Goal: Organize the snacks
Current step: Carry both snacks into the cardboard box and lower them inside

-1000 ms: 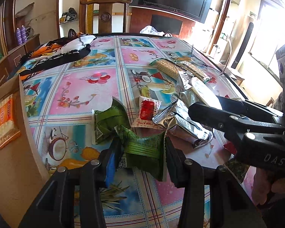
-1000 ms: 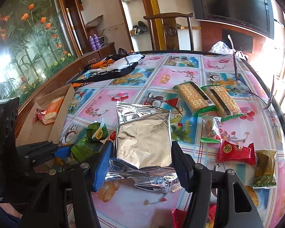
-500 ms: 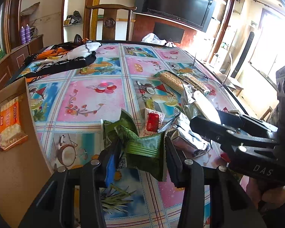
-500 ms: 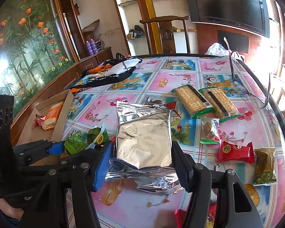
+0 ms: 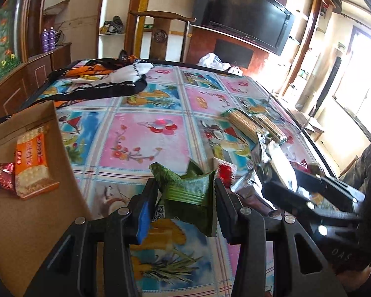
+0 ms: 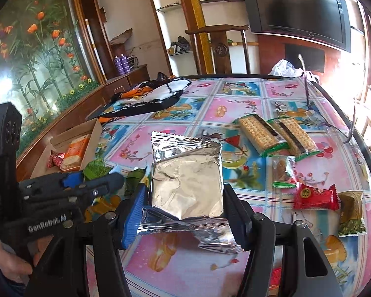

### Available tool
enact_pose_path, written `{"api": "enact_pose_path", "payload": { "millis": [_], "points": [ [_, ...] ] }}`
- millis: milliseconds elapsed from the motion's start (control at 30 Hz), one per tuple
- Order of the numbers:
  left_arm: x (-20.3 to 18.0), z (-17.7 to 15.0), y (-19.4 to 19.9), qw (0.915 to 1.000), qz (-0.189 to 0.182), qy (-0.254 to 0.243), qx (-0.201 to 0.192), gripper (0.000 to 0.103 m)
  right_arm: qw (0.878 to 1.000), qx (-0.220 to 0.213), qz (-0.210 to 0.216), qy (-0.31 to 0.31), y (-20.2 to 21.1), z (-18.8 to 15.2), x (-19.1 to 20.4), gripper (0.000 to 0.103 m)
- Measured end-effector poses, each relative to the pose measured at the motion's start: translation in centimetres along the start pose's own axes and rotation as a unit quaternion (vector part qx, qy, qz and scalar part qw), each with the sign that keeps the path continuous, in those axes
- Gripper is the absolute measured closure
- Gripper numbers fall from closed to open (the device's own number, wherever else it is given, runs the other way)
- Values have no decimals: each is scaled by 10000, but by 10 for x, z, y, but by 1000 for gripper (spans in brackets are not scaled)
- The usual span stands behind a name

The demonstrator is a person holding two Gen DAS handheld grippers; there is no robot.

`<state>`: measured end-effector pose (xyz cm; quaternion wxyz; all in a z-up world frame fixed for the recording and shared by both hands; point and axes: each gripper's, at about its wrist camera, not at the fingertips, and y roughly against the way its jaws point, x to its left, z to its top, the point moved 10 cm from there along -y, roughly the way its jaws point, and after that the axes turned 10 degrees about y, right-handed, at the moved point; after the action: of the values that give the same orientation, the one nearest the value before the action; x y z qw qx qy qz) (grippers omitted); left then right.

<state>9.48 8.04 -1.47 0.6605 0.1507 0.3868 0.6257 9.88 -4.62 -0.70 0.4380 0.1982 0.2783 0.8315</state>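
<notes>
My left gripper is shut on a green snack packet and holds it above the table beside the cardboard box. The box holds an orange cracker pack and a red candy. My right gripper is shut on a silver foil packet, lifted over the table. The left gripper also shows in the right wrist view, and the box lies at the table's left edge.
On the patterned tablecloth lie two cracker packs, a clear snack packet, a red packet, a green-gold packet and a second silver packet. A black-orange cloth lies far left. A chair stands behind.
My left gripper has lifted the green packet and carried it left toward the box. My right gripper still holds the silver packet, slightly higher.
</notes>
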Motion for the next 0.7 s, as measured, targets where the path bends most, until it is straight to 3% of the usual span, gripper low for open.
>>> {"api": "enact_pose_path", "payload": {
  "millis": [433, 700],
  "points": [
    [52, 28, 21, 9976, 216, 556, -345, 59, 9992, -78, 287, 275, -12, 10, 56, 37],
    [102, 45, 39, 9914, 514, 1036, -615, 59, 9962, -177, 572, 634, -20, 21, 106, 37]
  ]
}}
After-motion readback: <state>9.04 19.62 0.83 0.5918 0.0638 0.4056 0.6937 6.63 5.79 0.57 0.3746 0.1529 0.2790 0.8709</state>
